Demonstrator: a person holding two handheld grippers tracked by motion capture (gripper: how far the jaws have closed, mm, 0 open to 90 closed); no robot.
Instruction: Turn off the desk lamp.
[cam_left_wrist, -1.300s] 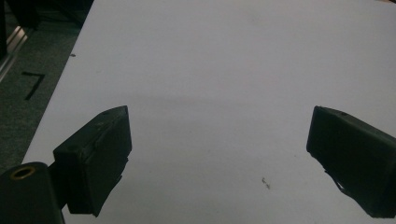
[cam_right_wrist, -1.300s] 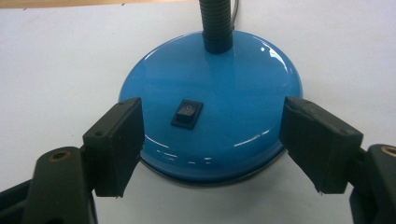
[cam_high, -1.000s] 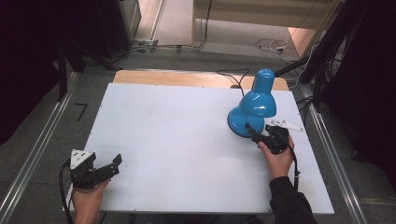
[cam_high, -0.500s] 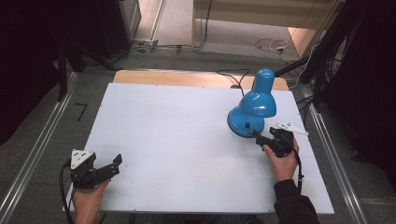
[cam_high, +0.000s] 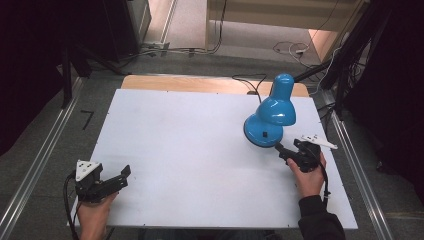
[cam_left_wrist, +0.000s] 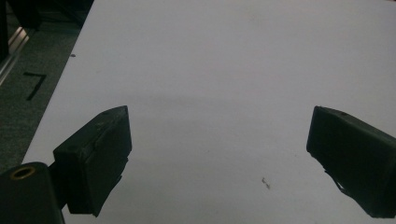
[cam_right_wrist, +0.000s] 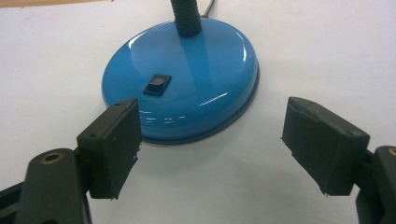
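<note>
A white table takes up the middle of the high view, with a strip of bare wood along its far edge. Grey floor surrounds it, metal rails run along both sides, and cables lie loose on the floor beyond the far end. A black mark is stuck to the floor at the left.

A blue desk lamp stands on the far right part of the table. Its round base sits flat on the surface, carrying a small black rocker switch on top, and a dark ribbed neck rises from the back of the base. The shade leans away toward the far edge, so the lamp's long axis runs from the base near the person up and away toward the wooden strip.

The right gripper, held in the right hand, points at the near edge of the base; its jaws are spread wide, empty, just short of the base without touching it.

The left gripper, in the left hand, sits at the near left corner, well apart from the lamp, jaws spread wide over bare table, holding nothing.
</note>
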